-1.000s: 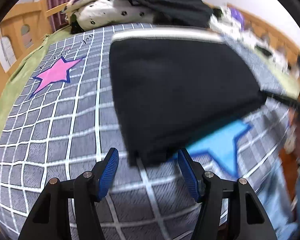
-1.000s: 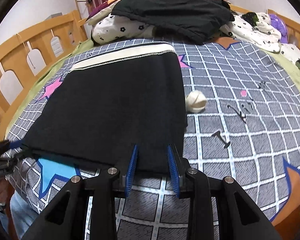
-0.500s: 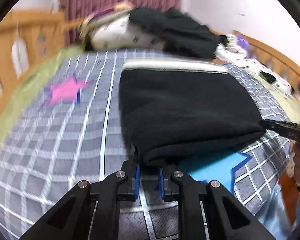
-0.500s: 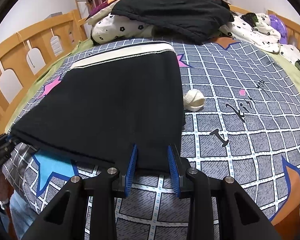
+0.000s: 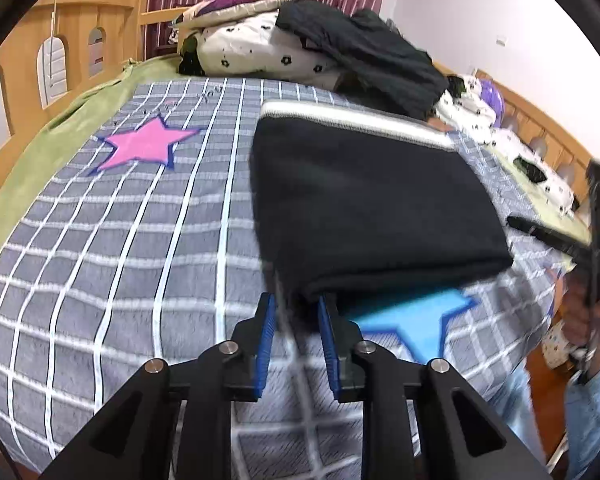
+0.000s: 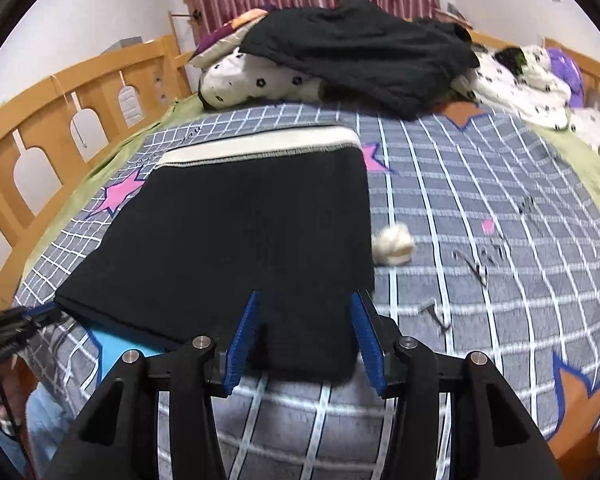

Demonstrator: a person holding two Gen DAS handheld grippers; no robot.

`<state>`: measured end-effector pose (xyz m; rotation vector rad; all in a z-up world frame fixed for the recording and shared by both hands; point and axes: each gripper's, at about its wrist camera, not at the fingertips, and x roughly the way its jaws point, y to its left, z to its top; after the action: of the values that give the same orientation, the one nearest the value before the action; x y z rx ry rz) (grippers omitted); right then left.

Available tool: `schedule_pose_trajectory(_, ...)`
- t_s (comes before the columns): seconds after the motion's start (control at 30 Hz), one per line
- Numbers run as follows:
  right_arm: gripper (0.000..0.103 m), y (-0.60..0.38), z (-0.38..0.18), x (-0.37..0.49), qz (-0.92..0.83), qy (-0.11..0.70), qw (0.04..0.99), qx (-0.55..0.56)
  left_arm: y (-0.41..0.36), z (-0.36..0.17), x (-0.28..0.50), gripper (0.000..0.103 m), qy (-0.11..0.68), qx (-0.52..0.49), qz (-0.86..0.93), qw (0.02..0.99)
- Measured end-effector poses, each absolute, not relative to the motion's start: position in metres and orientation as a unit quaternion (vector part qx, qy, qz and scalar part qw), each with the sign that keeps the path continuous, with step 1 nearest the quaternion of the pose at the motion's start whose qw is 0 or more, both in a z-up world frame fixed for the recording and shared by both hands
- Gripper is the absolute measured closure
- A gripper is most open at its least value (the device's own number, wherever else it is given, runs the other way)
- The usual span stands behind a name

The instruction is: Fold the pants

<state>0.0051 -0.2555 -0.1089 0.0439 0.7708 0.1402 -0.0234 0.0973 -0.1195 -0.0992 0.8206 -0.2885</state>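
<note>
Black pants (image 5: 364,204) with a white waistband (image 5: 352,118) lie folded on the grey checked bedspread (image 5: 120,240); they also show in the right wrist view (image 6: 244,232). My left gripper (image 5: 296,312) is shut on the near left corner of the pants, a fold of cloth between its blue pads (image 5: 266,332). My right gripper (image 6: 306,304) is open, its blue pads (image 6: 364,332) on either side of the near right corner, not pinching it. The right gripper also shows at the right edge of the left wrist view (image 5: 556,240).
A heap of pillows and dark clothes (image 6: 352,44) lies at the head of the bed. A small white ball (image 6: 392,246) sits just right of the pants. Wooden rails (image 6: 48,128) run along the left side. The bed's front edge is right below both grippers.
My left gripper closed on the near left corner of the pants. My right gripper, narrowly set on the near right corner before, has opened wide. The pants look shorter and drawn toward the headboard.
</note>
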Motion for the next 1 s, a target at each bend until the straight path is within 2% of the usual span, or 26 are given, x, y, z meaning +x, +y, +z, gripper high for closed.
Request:
schedule_pose_trajectory(0.23,0.055,-0.239,-0.136,0.023,0.060,0.391,0.918,-0.022,0.081,-0.107,-0.007,0.081,0.375,-0.040,-0.157,0.913)
schedule_pose_trajectory(0.37,0.055,-0.239,-0.142,0.011,0.067,0.384,0.920,-0.038,0.100,-0.103,-0.010,0.078,0.376,-0.095,-0.203,0.899)
schedule_pose_trajectory(0.43,0.055,-0.241,-0.143,0.009,0.068,0.387,0.919,-0.030,0.111,-0.102,-0.013,0.075,0.365,-0.110,-0.201,0.902)
schedule_pose_trajectory(0.6,0.055,-0.249,-0.130,0.013,0.074,0.385,0.920,0.011,0.103,-0.099,0.007,0.074,0.364,-0.111,-0.186,0.906)
schedule_pose_trajectory(0.7,0.055,-0.246,-0.123,0.019,0.082,0.370,0.925,0.029,0.084,-0.099,0.023,0.072,0.366,-0.093,-0.183,0.908)
schedule_pose_trajectory(0.8,0.056,-0.240,-0.136,0.023,0.071,0.379,0.923,-0.005,0.061,-0.126,0.032,0.072,0.410,-0.028,-0.155,0.898)
schedule_pose_trajectory(0.87,0.055,-0.242,-0.142,0.017,0.073,0.372,0.925,-0.010,0.057,-0.141,0.019,0.069,0.396,0.006,-0.143,0.907)
schedule_pose_trajectory(1.0,0.055,-0.243,-0.148,0.011,0.082,0.392,0.916,-0.020,0.064,-0.135,0.006,0.066,0.396,0.001,-0.143,0.907)
